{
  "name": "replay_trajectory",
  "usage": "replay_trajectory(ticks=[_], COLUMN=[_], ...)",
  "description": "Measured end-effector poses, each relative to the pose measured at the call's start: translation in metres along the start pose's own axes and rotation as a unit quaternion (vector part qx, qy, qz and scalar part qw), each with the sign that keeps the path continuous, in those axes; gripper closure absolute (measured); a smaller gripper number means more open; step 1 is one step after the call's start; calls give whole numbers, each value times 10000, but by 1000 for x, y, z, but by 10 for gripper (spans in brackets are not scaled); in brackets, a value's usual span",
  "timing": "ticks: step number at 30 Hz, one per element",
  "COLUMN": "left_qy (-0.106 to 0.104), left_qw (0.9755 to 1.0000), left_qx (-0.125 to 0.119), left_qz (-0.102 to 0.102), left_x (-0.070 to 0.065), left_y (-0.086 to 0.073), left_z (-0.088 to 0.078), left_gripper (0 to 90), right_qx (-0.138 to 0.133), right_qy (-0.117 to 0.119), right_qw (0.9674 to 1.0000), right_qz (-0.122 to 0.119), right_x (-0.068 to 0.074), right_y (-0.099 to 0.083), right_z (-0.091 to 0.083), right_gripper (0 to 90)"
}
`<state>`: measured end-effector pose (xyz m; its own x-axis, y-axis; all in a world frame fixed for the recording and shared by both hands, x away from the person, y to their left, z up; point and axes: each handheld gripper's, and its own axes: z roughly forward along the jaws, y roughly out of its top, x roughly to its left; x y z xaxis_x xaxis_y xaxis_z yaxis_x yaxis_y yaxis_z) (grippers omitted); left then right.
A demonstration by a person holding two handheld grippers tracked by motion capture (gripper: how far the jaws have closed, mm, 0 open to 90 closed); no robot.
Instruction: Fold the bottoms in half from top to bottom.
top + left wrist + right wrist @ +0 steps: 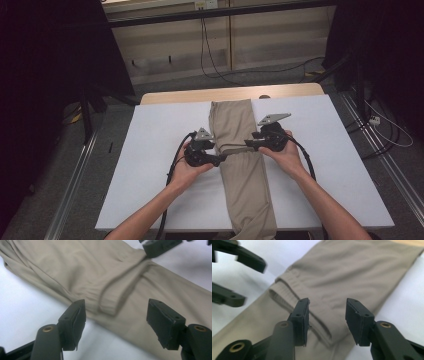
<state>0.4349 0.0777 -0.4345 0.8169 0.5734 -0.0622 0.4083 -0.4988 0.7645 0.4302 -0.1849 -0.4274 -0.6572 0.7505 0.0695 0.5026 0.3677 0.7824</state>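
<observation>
A big white board [150, 165] lies flat on a light wooden table [200, 95], and a strip of the wood peeks out at the far edge. Behind the table, a black cable [207, 55] hangs down a pale wall panel [270, 35] to the grey floor [60, 165].

We see beige trousers [242, 155] folded into a long strip, lying lengthwise mid-table, cuff end doubled back.
</observation>
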Motion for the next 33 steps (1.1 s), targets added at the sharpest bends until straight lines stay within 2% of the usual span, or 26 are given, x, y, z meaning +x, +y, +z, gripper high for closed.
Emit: replay_trajectory(ticks=[2,3,4,5,6,7,9,11,13,14,16,18,20,23,24,26,29,33], left_qy=[39,179,281,270,227,326,364,485,503,504,485,435,299,224,258,96,-24,-19], left_qw=[10000,9995,9990,9987,9990,9985,9984,9977,9970,9970,9976,9979,9988,9992,9991,9999,9996,9993], left_qx=[-22,32,8,51,24,103,54,30,66,69,-2,-30,-43,-19,-31,-26,-113,-124], left_qz=[49,246,334,421,372,427,427,479,577,580,502,468,391,330,335,83,-246,-343], left_x=[4,4,3,4,4,5,5,7,8,9,11,13,15,17,18,21,27,26], left_y=[4,6,7,8,8,9,11,12,15,15,17,18,18,19,20,19,17,18], left_z=[4,7,10,13,17,19,22,23,25,25,28,30,33,35,36,37,39,40], left_gripper=[322,318,318,312,313,316,315,391,515,545,585,666,710,774,776,768,741,763], right_qx=[9,43,126,189,256,286,308,260,259,258,230,213,276,318,312,308,320,330], right_qy=[26,37,6,-28,-39,-23,-72,-25,-2,15,42,90,139,11,-18,-47,-73,-135], right_qw=[10000,10000,9999,9998,9997,9996,9995,9997,9997,9997,9997,9997,9993,9991,9991,9990,9984,9978], right_qz=[-23,-22,-39,-43,-42,-37,-50,-26,-3,-31,-57,-107,-218,-275,-289,-309,-450,-550], right_x=[1,1,1,1,1,1,1,0,-1,-1,-1,1,3,3,3,2,3,6], right_y=[1,0,-2,-3,-5,-6,-6,-6,-7,-7,-6,-5,-6,-7,-7,-8,-9,-8], right_z=[3,6,8,10,12,13,13,13,13,13,13,12,12,12,12,14,15,15], right_gripper=[581,600,617,625,638,646,666,683,684,682,649,593,547,583,594,598,591,616])
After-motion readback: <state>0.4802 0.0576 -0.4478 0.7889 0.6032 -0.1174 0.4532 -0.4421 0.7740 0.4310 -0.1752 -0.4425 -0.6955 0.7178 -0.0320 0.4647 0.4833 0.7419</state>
